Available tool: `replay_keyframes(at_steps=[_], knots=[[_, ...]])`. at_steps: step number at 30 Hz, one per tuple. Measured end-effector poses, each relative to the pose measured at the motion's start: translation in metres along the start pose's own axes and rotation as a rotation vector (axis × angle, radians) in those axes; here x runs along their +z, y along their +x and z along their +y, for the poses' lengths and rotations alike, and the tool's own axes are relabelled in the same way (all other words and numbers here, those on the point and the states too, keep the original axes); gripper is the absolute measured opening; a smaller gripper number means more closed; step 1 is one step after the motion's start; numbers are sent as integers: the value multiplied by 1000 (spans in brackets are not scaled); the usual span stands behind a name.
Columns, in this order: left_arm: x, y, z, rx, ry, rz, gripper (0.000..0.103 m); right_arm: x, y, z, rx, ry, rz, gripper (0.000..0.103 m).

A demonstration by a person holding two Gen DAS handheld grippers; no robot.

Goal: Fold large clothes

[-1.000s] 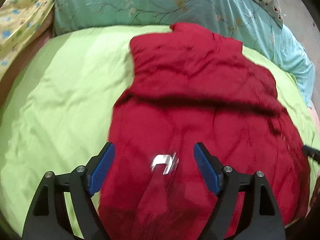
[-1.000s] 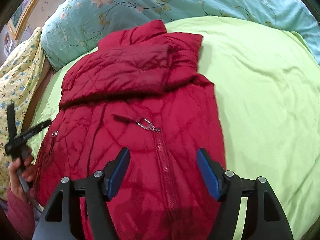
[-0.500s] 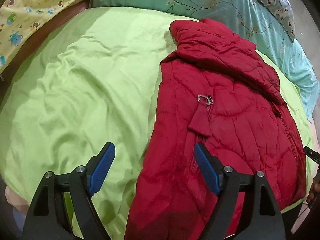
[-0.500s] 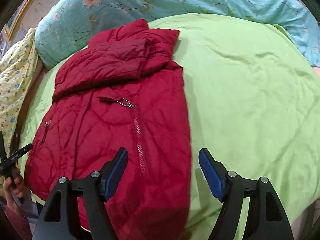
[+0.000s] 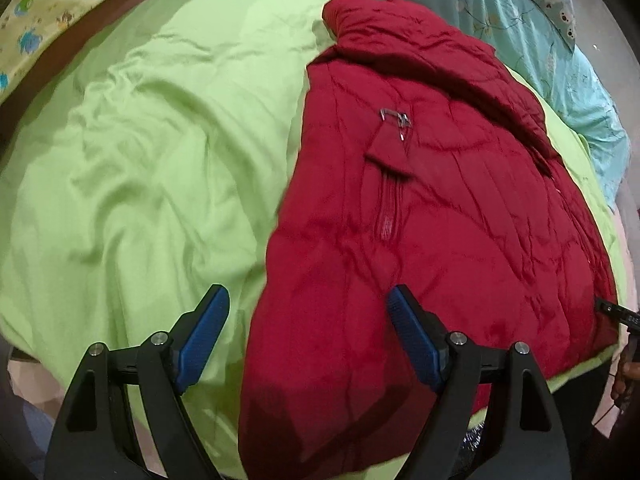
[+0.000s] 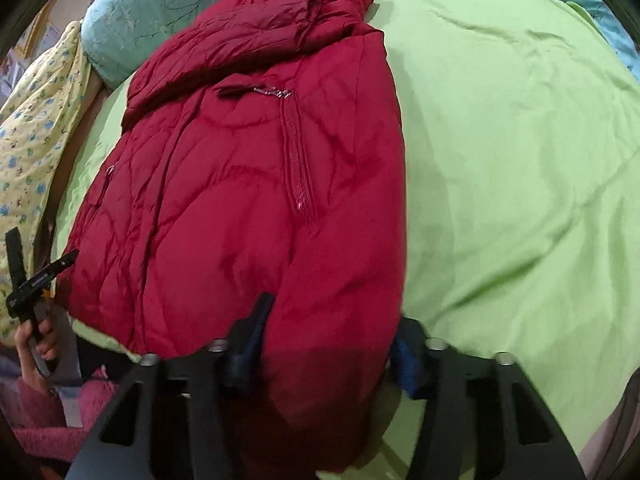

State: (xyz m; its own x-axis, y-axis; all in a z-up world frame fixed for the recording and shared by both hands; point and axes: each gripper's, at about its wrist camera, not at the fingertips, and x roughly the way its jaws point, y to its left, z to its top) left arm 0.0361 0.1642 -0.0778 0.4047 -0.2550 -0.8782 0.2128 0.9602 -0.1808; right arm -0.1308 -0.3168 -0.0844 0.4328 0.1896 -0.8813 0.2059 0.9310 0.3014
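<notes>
A red quilted puffer jacket (image 5: 420,216) lies front up on a lime green bed, with a sleeve folded across its chest and a metal zipper pull (image 5: 396,118) showing. In the left wrist view my left gripper (image 5: 308,340) is open, its jaws straddling the jacket's hem corner. In the right wrist view the jacket (image 6: 248,184) fills the middle and my right gripper (image 6: 332,348) is open around the hem's other corner, the cloth between its blue pads (image 6: 404,360). My left gripper also shows at the far left in the right wrist view (image 6: 36,280).
The lime green sheet (image 5: 140,168) covers the bed. A teal floral pillow (image 5: 520,12) lies along the far side. A yellow patterned quilt (image 6: 28,132) lies at one edge. The bed's near edge runs just beneath both grippers.
Both grippers have moved out toward the jacket's hem corners and lower. The right gripper's jaws have narrowed around the hem cloth. The jacket has not shifted.
</notes>
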Motion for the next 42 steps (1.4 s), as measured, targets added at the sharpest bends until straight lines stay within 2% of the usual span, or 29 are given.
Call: replay_keyframes(at_steps=[3, 10, 13, 16, 18, 19, 21, 24, 27, 32, 39, 42], knots=[[-9, -1, 3, -27, -7, 13, 83, -5, -6, -2, 21, -12, -2, 38], [-21, -1, 6, -106, -30, 32, 83, -8, -2, 3, 36, -25, -5, 44], [-23, -1, 2, -109, -3, 26, 81, -8, -2, 6, 31, -37, -11, 44], [-23, -4, -5, -117, 38, 14, 64, -9, -5, 6, 40, -42, -24, 37], [-23, -9, -9, -106, 79, -4, 50, -9, -9, 5, 66, -37, -41, 32], [-23, -12, -12, -99, 98, -13, 47, -9, -11, 5, 76, -35, -49, 30], [-23, -17, -15, -105, 119, -30, 30, -9, -16, 4, 104, -31, -70, 28], [-21, -28, -15, -136, 112, -58, 24, -7, -27, 4, 152, -26, -105, 25], [-18, -37, -16, -139, 115, -80, 23, -6, -38, 4, 195, -28, -135, 24], [-12, -54, -28, -102, 179, -111, 23, 0, -53, 6, 226, -39, -167, 24], [2, -77, -48, -132, 239, -181, 23, 6, -57, 7, 241, -59, -182, 23], [3, -74, -55, -154, 260, -181, 21, 5, -58, 6, 251, -57, -186, 23]])
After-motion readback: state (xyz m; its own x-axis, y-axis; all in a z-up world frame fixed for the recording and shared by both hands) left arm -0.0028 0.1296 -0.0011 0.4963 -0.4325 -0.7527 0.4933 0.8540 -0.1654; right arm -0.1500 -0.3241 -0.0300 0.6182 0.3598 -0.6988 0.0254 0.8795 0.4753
